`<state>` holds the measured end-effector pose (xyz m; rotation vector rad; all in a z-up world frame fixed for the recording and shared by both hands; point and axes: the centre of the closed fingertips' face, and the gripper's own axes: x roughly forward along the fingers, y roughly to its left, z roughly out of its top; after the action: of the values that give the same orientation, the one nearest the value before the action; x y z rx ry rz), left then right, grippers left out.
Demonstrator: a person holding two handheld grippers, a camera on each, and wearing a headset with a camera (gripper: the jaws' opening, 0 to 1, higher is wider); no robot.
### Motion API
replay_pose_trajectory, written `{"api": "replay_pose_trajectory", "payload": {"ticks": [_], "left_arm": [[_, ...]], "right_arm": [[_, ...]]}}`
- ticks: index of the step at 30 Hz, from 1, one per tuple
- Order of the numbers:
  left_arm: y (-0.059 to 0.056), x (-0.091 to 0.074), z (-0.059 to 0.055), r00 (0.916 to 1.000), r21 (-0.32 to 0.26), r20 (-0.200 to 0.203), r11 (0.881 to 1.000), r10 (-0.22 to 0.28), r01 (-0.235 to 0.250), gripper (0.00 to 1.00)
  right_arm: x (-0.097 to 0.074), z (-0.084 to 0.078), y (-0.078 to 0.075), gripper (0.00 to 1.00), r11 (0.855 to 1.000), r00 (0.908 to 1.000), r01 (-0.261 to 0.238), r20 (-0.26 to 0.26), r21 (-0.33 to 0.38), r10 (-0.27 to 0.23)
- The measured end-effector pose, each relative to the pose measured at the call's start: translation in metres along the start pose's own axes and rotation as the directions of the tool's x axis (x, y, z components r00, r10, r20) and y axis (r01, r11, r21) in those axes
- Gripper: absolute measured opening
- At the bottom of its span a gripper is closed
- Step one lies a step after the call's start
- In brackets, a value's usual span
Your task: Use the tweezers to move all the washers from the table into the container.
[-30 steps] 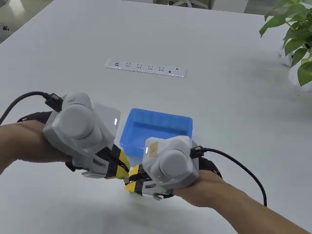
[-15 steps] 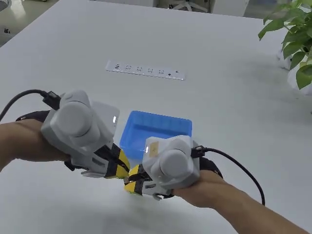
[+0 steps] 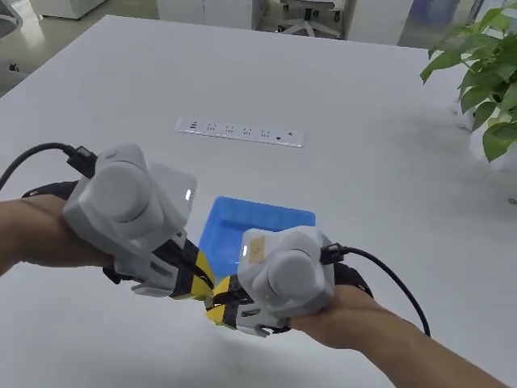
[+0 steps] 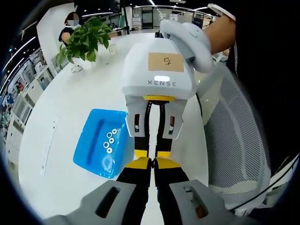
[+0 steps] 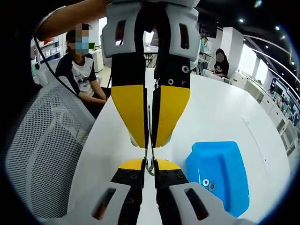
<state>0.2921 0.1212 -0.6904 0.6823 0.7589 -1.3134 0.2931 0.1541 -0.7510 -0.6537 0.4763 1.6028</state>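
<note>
Near side of container: left gripper and right gripper are meeting tip to tip, just beside its wall.
Tweezers: thin and metallic, they are running lengthwise along the line both jaw pairs share.
Left jaws: clenching flat on the tweezers.
Right jaws: pinching the tweezers' other end, which is looking like a handover.
Washers: a small cluster is sitting inside the container.
Nearer gripper: both are hovering equally close to the container, so either could be carrying on.
</note>
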Motion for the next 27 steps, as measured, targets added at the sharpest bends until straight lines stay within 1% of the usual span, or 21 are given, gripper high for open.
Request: {"api": "replay_pose_trajectory", "payload": {"ticks": [16, 21, 27], "left_arm": [[0.009, -0.015, 0.017, 0.9998, 0.037, 0.01, 0.999, 0.014, -0.015, 0.07], [0.015, -0.019, 0.022, 0.9996, 0.049, 0.017, 0.999, 0.024, -0.025, 0.07], [0.025, -0.022, 0.027, 0.9992, 0.063, 0.02, 0.997, 0.035, -0.036, 0.07]], "right_arm": [[-0.02, 0.015, -0.012, 0.09, 0.998, 0.9993, 0.038, -0.004, -0.041, -0.038], [-0.026, 0.018, -0.019, 0.09, 0.998, 0.9987, 0.05, -0.005, -0.047, -0.05], [-0.031, 0.021, -0.031, 0.09, 0.996, 0.9976, 0.068, -0.002, -0.051, -0.069]]}}
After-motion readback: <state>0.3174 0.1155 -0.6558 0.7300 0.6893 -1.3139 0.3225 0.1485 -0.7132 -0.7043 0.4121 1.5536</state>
